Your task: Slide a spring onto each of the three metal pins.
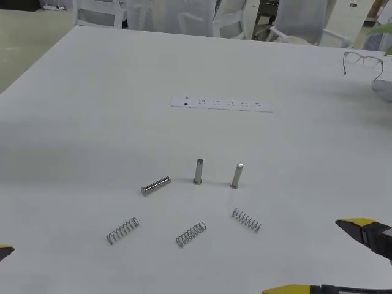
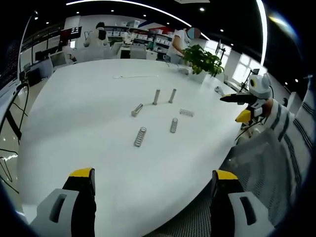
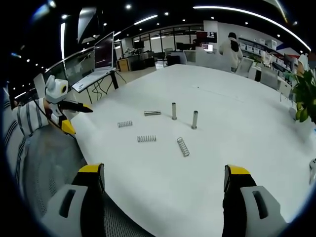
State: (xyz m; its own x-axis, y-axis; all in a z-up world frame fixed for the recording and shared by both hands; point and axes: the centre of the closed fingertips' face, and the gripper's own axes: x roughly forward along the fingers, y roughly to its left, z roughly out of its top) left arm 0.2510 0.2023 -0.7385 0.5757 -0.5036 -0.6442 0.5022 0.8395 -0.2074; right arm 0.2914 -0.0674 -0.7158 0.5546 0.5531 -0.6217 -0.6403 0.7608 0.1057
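Observation:
On the white table (image 1: 92, 122) two metal pins stand upright (image 1: 198, 171) (image 1: 237, 175), and a third pin (image 1: 156, 185) lies on its side to their left. Three bare springs (image 1: 122, 231) (image 1: 191, 234) (image 1: 246, 220) lie in a row nearer to me. My right gripper (image 1: 300, 257) is open at the bottom right, short of the springs. A jaw tip of my left gripper (image 1: 3, 251) pokes in at the left edge. The left gripper (image 2: 153, 174) is open at the table's near edge, and the right gripper (image 3: 164, 170) is open with nothing between its jaws.
A flush power strip (image 1: 220, 103) lies beyond the pins. Glasses (image 1: 362, 61) rest at the far right, next to a potted plant (image 2: 202, 61). White chairs (image 1: 98, 12) line the far edge, with people standing beyond them.

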